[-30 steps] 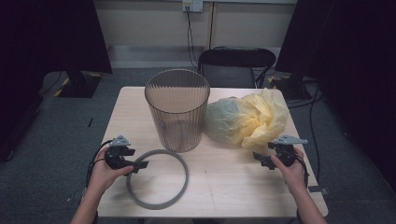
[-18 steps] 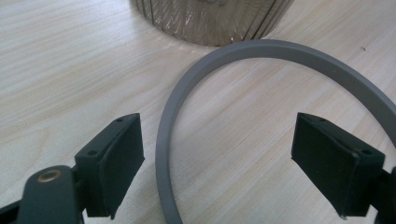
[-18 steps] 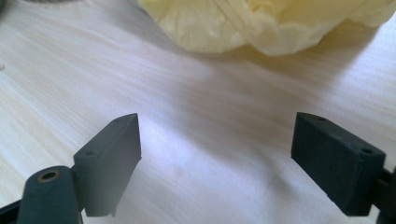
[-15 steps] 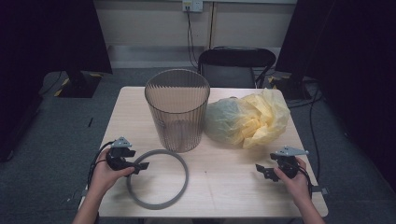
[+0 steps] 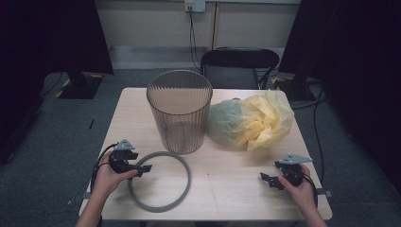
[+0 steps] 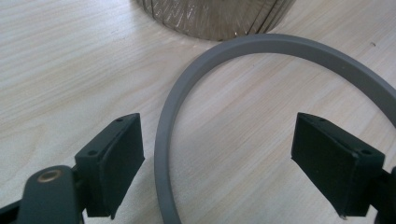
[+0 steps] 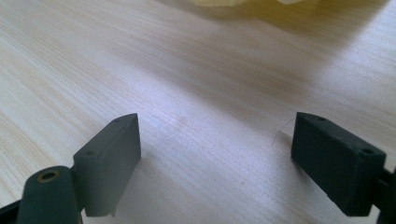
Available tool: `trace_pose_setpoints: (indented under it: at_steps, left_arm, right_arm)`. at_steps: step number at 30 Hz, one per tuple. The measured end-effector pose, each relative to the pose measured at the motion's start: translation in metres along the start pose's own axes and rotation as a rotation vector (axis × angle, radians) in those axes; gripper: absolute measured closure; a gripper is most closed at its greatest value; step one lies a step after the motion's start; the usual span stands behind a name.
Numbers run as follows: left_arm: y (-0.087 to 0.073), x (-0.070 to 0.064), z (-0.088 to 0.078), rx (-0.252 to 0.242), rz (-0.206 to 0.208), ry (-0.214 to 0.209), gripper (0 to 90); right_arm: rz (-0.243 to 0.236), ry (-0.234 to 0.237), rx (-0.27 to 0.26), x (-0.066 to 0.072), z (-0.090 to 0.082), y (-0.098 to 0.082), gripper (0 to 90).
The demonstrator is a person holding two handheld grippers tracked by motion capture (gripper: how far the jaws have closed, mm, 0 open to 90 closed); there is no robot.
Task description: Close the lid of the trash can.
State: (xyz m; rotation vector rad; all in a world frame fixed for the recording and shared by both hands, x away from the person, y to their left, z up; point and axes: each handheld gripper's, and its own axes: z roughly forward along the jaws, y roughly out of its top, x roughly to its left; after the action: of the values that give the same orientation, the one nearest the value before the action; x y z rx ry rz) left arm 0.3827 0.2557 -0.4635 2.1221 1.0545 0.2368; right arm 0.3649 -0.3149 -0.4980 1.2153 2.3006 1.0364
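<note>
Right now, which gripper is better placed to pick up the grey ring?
Left. The left gripper is open with the grey ring running up between its jaws. The right gripper sits open over bare table, far from the ring.

A light wooden table [image 5: 227, 189] stands on grey carpet [image 5: 52, 137]; a black chair [image 5: 239, 64] stands behind its far edge.

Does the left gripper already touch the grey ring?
Apart. In the left gripper view, the open left gripper straddles the grey ring, with bare table between each jaw and the band.
</note>
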Motion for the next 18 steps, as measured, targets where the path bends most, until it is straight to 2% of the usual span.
trace_pose_setpoints:
  at_steps: [4, 14, 18]
  left_arm:
    - [-0.0014, 0.0012, 0.0021, -0.001, 0.001, 0.011, 16.5]
    - [-0.0011, 0.0051, 0.0049, 0.008, -0.004, 0.030, 16.4]
    - [-0.0018, 0.0071, 0.0059, 0.007, -0.016, 0.051, 16.3]
  right_arm:
    - [-0.030, -0.013, 0.004, 0.0020, 0.0006, -0.0012, 14.8]
    - [-0.032, -0.012, 0.003, 0.0020, 0.0007, -0.0015, 14.5]
    - [-0.032, -0.012, 0.003, 0.0020, 0.0007, -0.0015, 14.5]
